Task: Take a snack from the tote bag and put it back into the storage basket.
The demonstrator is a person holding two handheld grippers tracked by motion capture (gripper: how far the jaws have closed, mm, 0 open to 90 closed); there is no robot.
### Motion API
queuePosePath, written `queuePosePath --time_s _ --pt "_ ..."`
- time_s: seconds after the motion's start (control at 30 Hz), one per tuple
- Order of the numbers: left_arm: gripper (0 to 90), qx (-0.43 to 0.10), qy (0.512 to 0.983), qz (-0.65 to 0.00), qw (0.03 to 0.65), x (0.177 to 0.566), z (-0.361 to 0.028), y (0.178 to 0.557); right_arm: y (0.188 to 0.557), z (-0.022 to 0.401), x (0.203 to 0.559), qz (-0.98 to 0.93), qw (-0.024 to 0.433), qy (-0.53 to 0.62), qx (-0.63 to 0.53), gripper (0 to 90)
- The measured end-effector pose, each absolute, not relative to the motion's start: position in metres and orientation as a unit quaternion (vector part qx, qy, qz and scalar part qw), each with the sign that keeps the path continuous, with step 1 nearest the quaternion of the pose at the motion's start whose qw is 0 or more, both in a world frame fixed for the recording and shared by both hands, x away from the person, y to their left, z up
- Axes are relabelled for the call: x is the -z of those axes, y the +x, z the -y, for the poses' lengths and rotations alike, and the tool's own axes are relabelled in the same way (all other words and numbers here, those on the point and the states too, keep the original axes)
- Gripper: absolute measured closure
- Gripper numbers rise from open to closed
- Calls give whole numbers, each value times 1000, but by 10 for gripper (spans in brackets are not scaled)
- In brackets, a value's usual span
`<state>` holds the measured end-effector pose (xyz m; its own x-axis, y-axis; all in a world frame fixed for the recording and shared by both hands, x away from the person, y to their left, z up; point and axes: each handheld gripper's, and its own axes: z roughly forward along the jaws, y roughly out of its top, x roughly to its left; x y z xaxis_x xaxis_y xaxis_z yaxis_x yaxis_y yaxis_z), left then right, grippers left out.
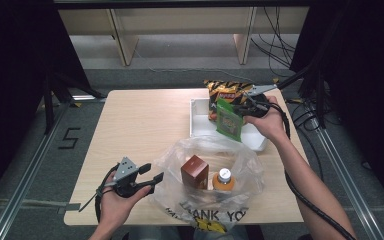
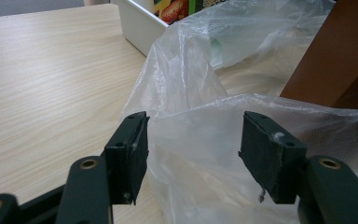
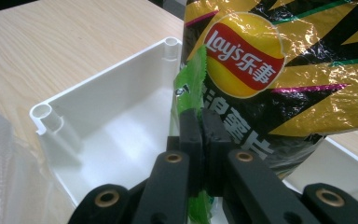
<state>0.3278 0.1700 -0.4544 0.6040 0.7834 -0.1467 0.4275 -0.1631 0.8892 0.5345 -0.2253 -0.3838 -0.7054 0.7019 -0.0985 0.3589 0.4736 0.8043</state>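
Here we found the right gripper (image 3: 200, 140) with its jaws pinched together on the edge of a green snack packet (image 1: 228, 120), which hung above the white tray (image 1: 198, 106) at the far right of the table (image 1: 140, 120). We judged the packet light and limp, its foil film slick, so a grip along the crimped seam, as taken, looked soundest; a hold on the puffed middle would likely slip or crush the contents. Behind it a black and yellow crisp bag (image 3: 279, 70) stood leaning in the same tray, touching the green packet; the rest of the tray floor lay bare.

The left gripper (image 1: 150, 176) sat near the front left, jaws apart, with the rim of the clear plastic bag (image 2: 191, 135) between its pads (image 2: 261, 158) but not pressed by them. We judged that film soft and prone to collapse. Inside the bag stood a brown box (image 1: 194, 171) and, just beside it, an orange bottle with a white cap (image 1: 223, 179), both upright.
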Motion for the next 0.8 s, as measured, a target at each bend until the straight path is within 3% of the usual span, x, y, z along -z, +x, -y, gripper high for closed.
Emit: queuePosePath --time_s 0.33,0.63,0.8 --pt "411 -181 747 -409 493 453 -171 327 537 225 382 -841 237 320 -367 809" --pt "411 -176 739 -414 501 455 -169 328 537 226 381 -831 260 329 -366 646" --pt "411 -177 742 -409 500 455 -168 328 535 226 376 -823 268 329 -377 601"
